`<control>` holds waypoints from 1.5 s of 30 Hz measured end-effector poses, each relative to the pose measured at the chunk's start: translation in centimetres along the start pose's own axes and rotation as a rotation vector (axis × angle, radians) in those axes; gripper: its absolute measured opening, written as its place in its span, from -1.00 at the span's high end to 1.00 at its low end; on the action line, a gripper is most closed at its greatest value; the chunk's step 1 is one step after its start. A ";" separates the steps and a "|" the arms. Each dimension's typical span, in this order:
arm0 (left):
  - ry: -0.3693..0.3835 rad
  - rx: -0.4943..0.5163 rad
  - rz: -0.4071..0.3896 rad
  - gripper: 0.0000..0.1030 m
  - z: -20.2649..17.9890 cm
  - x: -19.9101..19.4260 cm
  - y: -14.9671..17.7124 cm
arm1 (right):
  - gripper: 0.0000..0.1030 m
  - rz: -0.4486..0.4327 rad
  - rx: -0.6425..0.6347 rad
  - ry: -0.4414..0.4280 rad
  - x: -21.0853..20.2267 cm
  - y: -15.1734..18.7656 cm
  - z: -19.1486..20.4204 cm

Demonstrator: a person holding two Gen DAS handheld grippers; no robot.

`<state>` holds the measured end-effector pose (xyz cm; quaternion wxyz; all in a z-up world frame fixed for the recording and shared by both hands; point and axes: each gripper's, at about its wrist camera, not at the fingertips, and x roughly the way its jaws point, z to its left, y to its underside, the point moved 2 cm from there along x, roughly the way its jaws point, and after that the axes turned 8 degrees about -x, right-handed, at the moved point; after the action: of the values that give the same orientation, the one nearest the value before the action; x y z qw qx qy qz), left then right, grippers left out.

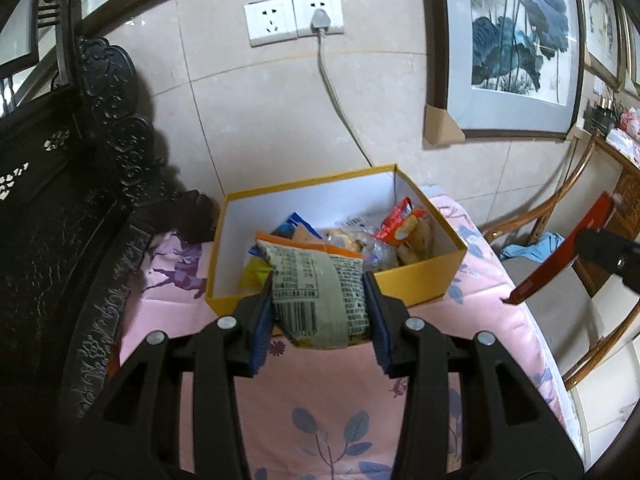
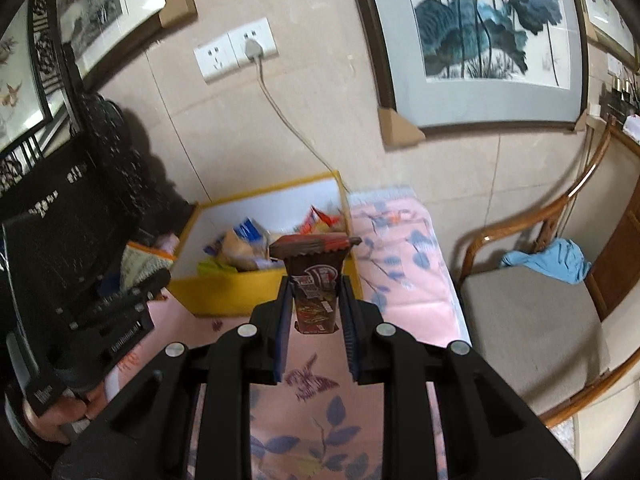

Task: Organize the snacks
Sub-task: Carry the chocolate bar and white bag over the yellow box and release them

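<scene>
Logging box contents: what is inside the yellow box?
The yellow box holds several snack packets, red, blue and clear. Its lower layers and floor are covered.

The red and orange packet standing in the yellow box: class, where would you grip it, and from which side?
Grip the red and orange packet by its upright top edge, coming from above. It leans against the yellow box wall, with other snacks crowding its lower part.

Beige tiled wall (image 1: 260,120), 2 white sockets (image 1: 294,18), framed lotus painting (image 1: 516,40), rattan chair (image 2: 532,312)
</scene>
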<state>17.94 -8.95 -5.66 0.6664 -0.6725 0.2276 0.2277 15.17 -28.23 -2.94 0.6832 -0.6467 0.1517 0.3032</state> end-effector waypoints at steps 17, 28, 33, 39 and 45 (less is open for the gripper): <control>-0.040 -0.032 -0.098 0.19 1.5 0.2 -5.1 | 0.55 -0.096 -0.048 -0.037 1.5 -4.8 1.8; -0.085 -0.035 -0.104 0.19 2.5 7.2 -10.8 | 0.55 -0.117 -0.062 -0.056 9.3 -11.0 2.1; -0.097 -0.055 -0.082 0.19 2.8 9.9 -11.7 | 0.55 -0.081 -0.082 -0.041 12.7 -12.4 2.5; -0.104 -0.145 0.010 -0.96 4.2 12.3 -10.4 | -0.97 -0.055 -0.111 0.048 15.8 -11.8 3.1; -0.098 -0.190 0.036 -0.96 5.3 12.2 -9.8 | -0.97 -0.017 -0.071 0.033 16.0 -11.2 2.3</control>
<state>33.57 -3.64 -5.37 0.6058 -0.7164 0.1841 0.2931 33.87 -22.23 -3.41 0.6597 -0.6769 0.1466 0.2917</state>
